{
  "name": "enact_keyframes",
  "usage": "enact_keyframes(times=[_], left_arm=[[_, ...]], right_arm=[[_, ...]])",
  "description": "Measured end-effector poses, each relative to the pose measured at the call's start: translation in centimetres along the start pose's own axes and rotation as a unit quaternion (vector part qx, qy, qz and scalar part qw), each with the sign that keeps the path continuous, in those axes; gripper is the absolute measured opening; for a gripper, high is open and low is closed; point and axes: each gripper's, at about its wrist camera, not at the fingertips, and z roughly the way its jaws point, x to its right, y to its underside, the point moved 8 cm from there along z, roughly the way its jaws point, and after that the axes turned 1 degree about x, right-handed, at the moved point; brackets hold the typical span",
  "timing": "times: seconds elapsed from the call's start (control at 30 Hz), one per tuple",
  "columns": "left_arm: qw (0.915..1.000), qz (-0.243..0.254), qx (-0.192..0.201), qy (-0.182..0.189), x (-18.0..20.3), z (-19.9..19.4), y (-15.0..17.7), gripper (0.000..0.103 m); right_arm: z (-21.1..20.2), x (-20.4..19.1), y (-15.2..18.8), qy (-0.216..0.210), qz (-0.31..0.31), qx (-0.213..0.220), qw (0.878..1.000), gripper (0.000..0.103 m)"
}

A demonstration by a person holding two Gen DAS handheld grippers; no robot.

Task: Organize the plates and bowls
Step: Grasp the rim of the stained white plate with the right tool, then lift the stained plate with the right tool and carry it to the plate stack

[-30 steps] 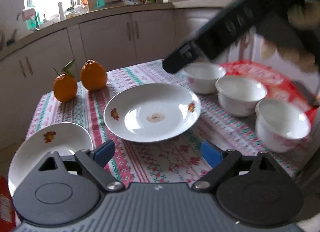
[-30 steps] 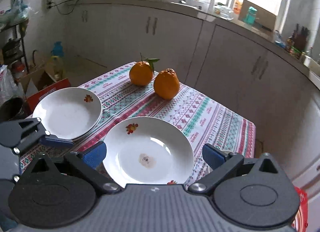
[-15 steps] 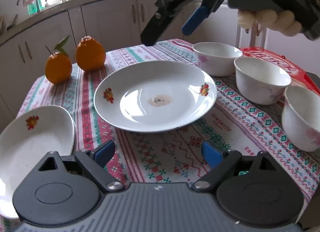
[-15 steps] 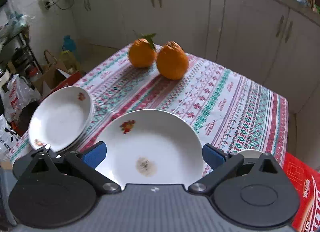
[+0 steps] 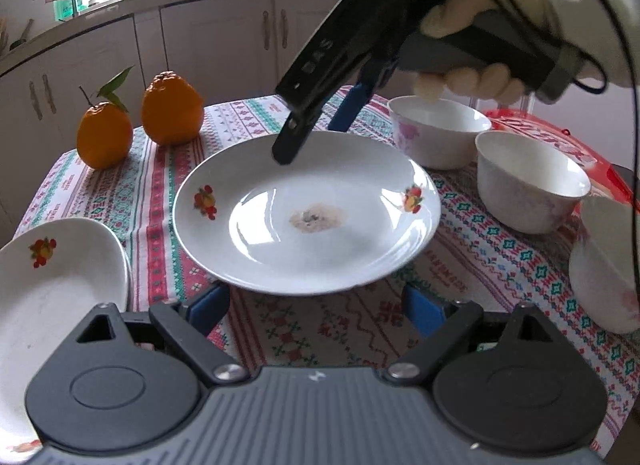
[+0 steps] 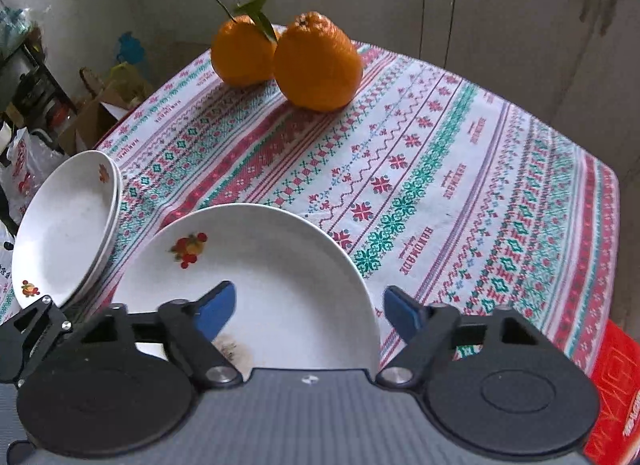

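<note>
You are working over one table, draped in a patterned cloth (image 6: 440, 169) of red and green bands.

One large white plate (image 5: 308, 213) is sitting near the middle of it, with a fruit decal on each side of its rim and a brownish smear at its centre. In the right wrist view the same plate is lying directly under your tool, and its far rim is falling between the two blue pads.

At the table's left edge you are looking at a stack of plates (image 6: 68, 225). Two rims are showing there, one nested in the other; I cannot tell whether more are lying beneath.

Three white bowls are lining up along the right side: the far bowl (image 5: 438, 133), the middle bowl (image 5: 532, 181) and the near bowl (image 5: 604, 265), the last cut off by the frame edge. They are standing close together, just beside the large plate.

Two oranges (image 5: 172, 109) are resting side by side and touching at the far left of the cloth, one carrying a stem with green leaves.

Your right gripper (image 5: 316, 133) is hanging over the plate's far rim with its fingers spread wide, one black fingertip just above the white surface, gripping nothing.

Your left gripper (image 5: 316, 309) is hovering at the plate's near rim, its jaws likewise gaping wide and empty.
</note>
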Motion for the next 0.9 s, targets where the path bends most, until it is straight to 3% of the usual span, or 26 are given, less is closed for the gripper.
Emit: enact_keyframes(times=[0.27, 0.47, 0.9], left_arm=[[1.0000, -0.002, 0.002, -0.005, -0.2, 0.2, -0.2, 0.092], [0.9999, -0.006, 0.004, -0.009, -0.7, 0.3, -0.4, 0.092], [0.9999, 0.009, 0.000, -0.014, -0.7, 0.5, 0.0, 0.092]], right_arm=[[1.8, 0.7, -0.4, -0.052, 0.005, -0.033, 0.998, 0.071], [1.7, 1.2, -0.3, -0.094, 0.034, -0.028, 0.995, 0.071], [1.5, 1.2, -0.1, -0.126, 0.049, -0.036, 0.990, 0.071]])
